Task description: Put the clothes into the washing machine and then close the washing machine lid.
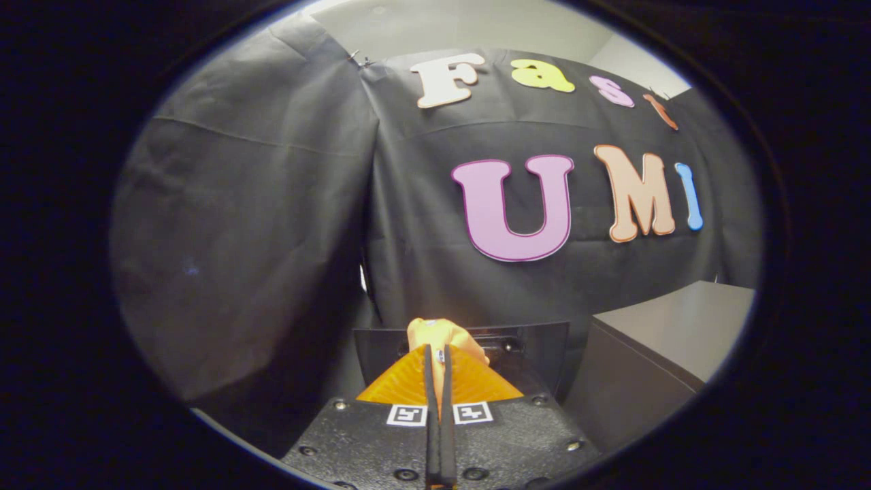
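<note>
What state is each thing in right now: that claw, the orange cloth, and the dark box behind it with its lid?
gripper: fingers shut on the orange cloth, held up off any surface.
orange cloth: pinched between the fingers, bunched just ahead of them.
washing machine lid: standing open, beyond the fingers.
grey cabinet: beside the machine, top bare.

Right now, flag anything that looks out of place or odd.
Nothing stands out. The tool is shut on an orange cloth, held above the dark open-lidded machine just beyond it. A grey cabinet stands beside the machine. Nothing looks spilled or damaged.
</note>
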{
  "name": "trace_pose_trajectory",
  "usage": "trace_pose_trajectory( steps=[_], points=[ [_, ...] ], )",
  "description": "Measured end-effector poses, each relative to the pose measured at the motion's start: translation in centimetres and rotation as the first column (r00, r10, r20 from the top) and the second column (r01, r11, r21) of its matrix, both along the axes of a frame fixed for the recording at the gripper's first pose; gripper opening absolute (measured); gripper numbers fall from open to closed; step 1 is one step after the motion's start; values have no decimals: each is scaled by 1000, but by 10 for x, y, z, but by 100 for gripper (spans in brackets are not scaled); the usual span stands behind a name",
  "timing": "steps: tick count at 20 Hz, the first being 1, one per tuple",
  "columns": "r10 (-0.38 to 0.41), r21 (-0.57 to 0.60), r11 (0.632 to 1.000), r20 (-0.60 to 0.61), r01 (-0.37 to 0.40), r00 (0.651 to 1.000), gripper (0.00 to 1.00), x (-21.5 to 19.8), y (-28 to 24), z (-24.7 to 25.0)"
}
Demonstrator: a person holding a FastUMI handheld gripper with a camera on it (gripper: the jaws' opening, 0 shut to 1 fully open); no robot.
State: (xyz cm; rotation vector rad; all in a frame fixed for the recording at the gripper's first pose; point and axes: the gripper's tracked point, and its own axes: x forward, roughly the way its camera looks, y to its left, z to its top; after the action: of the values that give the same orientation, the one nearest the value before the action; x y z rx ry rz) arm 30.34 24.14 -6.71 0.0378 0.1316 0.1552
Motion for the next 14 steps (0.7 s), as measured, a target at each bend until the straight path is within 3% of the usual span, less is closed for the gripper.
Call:
trace_pose_trajectory(
  steps=[5,14],
  points=[
    [-62,42,997,33,61,998,0,-14,-13,-22],
    [-102,60,992,-76,107,992,0,-24,-15,-121]
  ],
)
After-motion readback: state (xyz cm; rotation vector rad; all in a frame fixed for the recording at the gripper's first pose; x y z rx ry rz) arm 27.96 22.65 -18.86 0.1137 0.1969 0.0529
